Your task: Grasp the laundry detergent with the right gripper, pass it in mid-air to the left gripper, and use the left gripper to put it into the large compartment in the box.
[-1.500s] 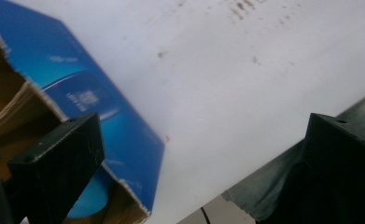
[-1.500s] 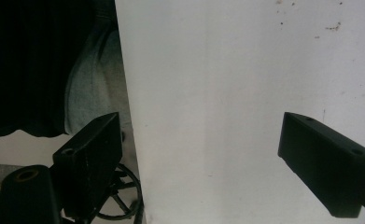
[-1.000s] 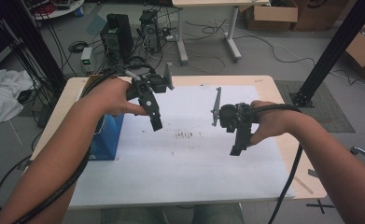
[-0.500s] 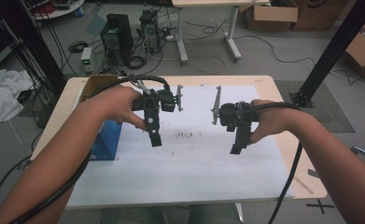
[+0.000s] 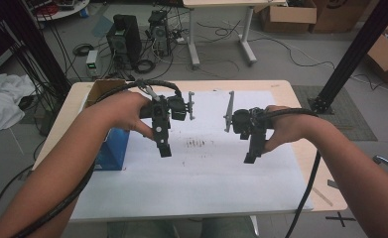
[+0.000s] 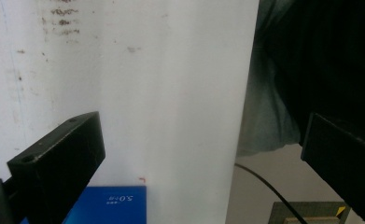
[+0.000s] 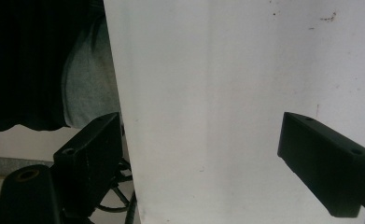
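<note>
Grippers hover with jaws apart and empty over the white sheet [image 5: 201, 173], left gripper [image 5: 164, 148] at ten o'clock, right gripper [image 5: 249, 157] at two, so reaching is in hand; the blue box [image 5: 113, 148] at nine likely needs approaching next.
</note>
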`<state>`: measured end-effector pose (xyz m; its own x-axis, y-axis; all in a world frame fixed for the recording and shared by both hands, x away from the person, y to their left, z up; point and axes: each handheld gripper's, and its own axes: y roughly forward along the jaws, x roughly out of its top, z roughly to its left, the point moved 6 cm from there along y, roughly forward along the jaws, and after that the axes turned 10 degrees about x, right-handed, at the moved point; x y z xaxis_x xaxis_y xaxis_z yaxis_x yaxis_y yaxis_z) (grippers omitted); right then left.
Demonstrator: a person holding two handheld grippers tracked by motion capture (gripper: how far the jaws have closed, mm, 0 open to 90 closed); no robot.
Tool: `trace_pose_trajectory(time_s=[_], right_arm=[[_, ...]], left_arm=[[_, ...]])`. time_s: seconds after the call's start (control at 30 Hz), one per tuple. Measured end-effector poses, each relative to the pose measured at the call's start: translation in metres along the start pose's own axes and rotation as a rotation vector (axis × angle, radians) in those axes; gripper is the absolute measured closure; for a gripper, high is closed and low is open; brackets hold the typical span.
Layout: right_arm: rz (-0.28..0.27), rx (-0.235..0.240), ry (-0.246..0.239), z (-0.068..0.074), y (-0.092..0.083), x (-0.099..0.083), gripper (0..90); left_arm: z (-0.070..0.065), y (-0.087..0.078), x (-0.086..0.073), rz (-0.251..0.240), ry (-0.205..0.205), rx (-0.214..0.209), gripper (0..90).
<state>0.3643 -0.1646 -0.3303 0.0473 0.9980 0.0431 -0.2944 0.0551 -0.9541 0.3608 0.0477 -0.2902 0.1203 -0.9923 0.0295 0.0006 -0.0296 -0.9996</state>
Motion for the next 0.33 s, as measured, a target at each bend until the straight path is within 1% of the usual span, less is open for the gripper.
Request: trace_pose_trajectory(time_s=[0.33], right_arm=[[0.000, 0.007, 0.009, -0.0016, -0.0003, -0.0001, 14.1]], left_arm=[[0.0020, 0.0001, -0.0008, -0.001, -0.001, -0.005, 0.1]])
